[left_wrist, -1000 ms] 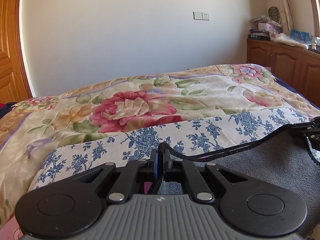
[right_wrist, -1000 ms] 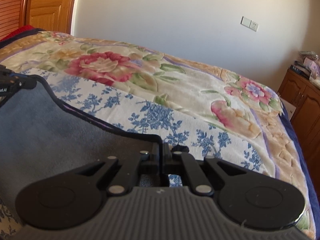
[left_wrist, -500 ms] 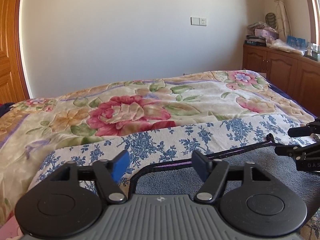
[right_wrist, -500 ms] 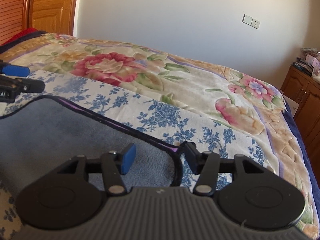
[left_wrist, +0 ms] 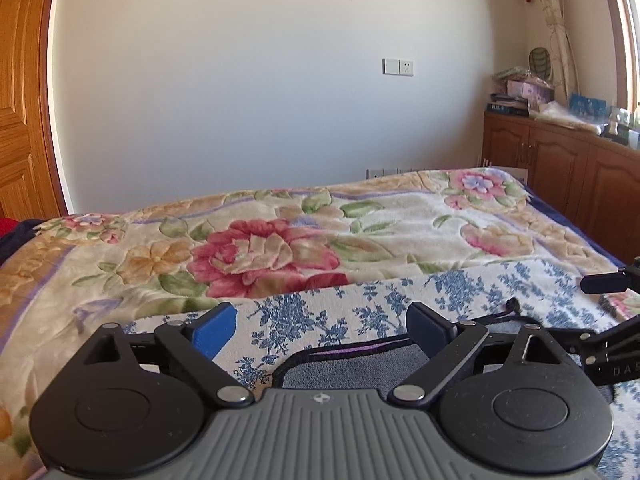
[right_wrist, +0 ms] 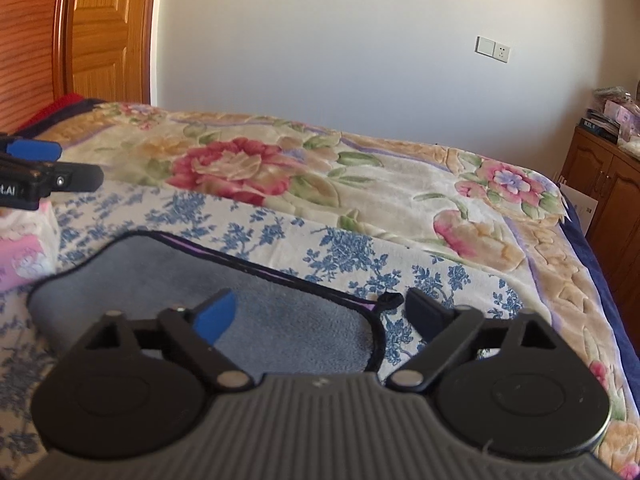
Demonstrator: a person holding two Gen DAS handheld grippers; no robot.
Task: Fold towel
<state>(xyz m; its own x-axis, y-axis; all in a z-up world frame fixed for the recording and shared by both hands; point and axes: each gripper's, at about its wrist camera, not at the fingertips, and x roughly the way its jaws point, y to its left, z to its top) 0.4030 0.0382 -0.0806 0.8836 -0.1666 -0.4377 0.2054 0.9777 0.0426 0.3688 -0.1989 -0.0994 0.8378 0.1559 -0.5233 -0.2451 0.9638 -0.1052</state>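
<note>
The grey-blue towel (right_wrist: 248,304) with black and purple edging lies flat on a blue-and-white floral cloth (right_wrist: 332,248) on the bed. A small hanging loop sits at its far right corner. In the left wrist view the towel (left_wrist: 360,368) lies just below my left gripper (left_wrist: 320,328), which is open and empty above the towel's far edge. My right gripper (right_wrist: 320,312) is open and empty above the towel's right corner. Each gripper shows at the edge of the other's view.
The bed carries a cream blanket (left_wrist: 304,236) with large red flowers. A wooden cabinet (left_wrist: 560,168) with clutter on top stands at the right. A wooden door (right_wrist: 108,36) is at the left. A pink and white item (right_wrist: 24,248) lies by the towel's left end.
Both grippers were shut on the towel's far edge, holding it up. They have opened, the towel has dropped flat, and both grippers have lifted and pulled back a little.
</note>
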